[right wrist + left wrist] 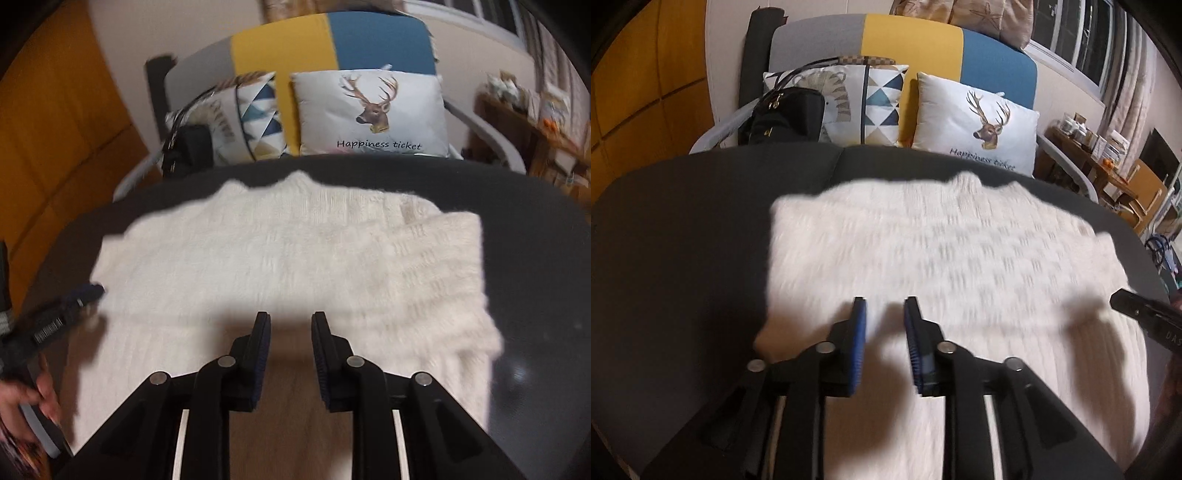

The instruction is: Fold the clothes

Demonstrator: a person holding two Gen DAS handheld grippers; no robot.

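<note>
**White sweater flat on dark surface, both grippers released above it**

The sweater (942,251) is a cream-white knit. It lies flat on the dark surface (683,229), which resembles a cushion or mattress with a seam near its far edge. In the right wrist view the sweater (277,258) shows a folded-over section along its right side, with a ribbed edge lying on top of the main body. The far edge of the garment has an uneven outline. Both views are motion-blurred, so the knit pattern is not clear.

The left gripper (885,306) hangs above the near part of the sweater. Its blue-padded fingers (860,332) are spread apart and grasp nothing; only sweater shows in the gap. The right gripper (290,321) also hangs above the near part of the garment, fingers (260,343) released, with a gap between them and no cloth in it.

Each gripper appears at the edge of the other view: the right gripper (1145,317) at the right side, the left gripper (55,317) at the left side, with the left hand (26,406) on its handle.

Beyond the surface stands a sofa (912,40) in grey, yellow and blue panels. On it rest a deer pillow (975,125), a triangle-pattern pillow (879,103) and a black bag (783,114). A cluttered shelf (1089,147) stands to the right.
</note>
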